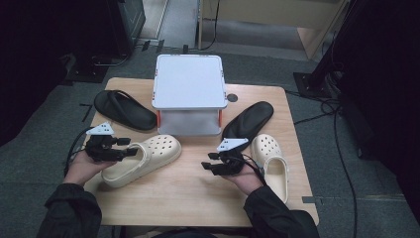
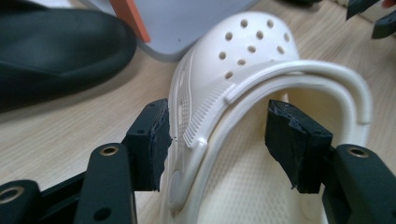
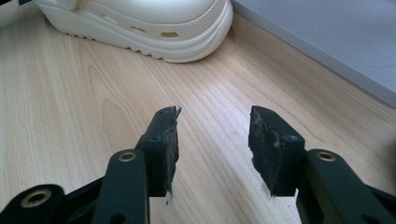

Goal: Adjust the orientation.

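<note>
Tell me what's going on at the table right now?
A person holds tongs in each hand. The left tongs straddle the side wall and heel strap of the cream clog, jaws open, not yet clamped. The right tongs hover open over bare table. A second cream clog, two black sandals and a grey box lie around.

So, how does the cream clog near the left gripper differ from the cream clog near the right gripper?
The left clog lies slanted, toe toward the white box; the right clog lies nearly straight, toe away from the person. The left gripper has its open jaws around the left clog's side wall and heel strap; the right gripper, open, stands beside the right clog with nothing between its jaws. Both are cream with holes in the toe.
</note>
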{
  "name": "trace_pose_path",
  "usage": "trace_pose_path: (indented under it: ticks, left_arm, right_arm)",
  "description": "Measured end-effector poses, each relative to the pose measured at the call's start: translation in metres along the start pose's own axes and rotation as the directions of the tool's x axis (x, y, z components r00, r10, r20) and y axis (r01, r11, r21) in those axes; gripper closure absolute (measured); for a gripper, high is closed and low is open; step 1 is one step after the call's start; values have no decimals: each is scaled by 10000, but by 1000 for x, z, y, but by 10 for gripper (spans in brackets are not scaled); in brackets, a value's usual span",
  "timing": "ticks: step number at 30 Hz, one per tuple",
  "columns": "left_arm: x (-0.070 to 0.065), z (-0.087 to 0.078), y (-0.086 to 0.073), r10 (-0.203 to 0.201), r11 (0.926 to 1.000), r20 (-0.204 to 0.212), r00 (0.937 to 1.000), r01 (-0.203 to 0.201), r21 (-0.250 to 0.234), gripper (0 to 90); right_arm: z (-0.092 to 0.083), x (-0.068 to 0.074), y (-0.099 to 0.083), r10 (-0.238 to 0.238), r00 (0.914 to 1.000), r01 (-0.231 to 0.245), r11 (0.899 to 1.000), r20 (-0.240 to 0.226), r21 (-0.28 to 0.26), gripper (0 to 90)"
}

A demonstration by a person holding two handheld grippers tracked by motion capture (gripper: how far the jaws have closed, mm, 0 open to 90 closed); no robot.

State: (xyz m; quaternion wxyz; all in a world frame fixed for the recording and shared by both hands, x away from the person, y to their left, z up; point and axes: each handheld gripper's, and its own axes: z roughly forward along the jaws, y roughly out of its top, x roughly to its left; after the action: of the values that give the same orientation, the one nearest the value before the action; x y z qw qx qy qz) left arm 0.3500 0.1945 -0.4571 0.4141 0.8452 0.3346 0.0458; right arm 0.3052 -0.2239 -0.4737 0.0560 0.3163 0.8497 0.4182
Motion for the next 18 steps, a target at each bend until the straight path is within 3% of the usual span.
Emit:
trace_pose_path:
  ticks: [3, 7, 10, 18]
  left_arm:
    - [0, 9, 0, 115, 9997, 130, 9998, -118, 197, 421]
    - [3, 15, 0, -27, 9996, 175, 9998, 22, 284, 456]
    - [7, 17, 2, -167, 9993, 113, 9998, 163, 336, 485]
    - [7, 18, 4, -25, 9995, 152, 9999, 20, 323, 603]
  right_arm:
    - [1, 1, 0, -21, 10000, 22, 10000, -24, 16, 530]
    - [2, 1, -1, -22, 10000, 22, 10000, 12, 91, 529]
    - [2, 1, -1, -31, 10000, 31, 9999, 20, 145, 529]
    - [1, 1, -3, -9, 10000, 8, 9999, 66, 104, 530]
